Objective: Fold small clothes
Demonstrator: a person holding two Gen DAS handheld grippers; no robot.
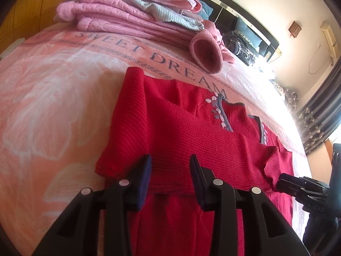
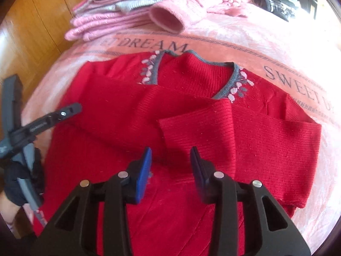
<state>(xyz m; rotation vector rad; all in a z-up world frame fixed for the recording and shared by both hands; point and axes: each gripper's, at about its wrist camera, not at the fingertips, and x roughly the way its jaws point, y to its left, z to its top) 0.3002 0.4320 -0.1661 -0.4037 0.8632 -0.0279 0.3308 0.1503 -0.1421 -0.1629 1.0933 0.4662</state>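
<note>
Both tongs (image 1: pixel 170 164) (image 2: pixel 171 156) open over red sweater (image 2: pixel 170 111); pink stack (image 1: pixel 127 15) behind.

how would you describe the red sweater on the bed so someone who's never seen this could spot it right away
Start at the pink blanket printed SWEET DREAM that covers the bed. The red sweater lies flat on it just below the lettering, both sleeves folded across its front, with the pile of folded clothes beyond. It is the only deep red piece, and its grey-trimmed neckline has small white and grey leaf shapes.
</note>
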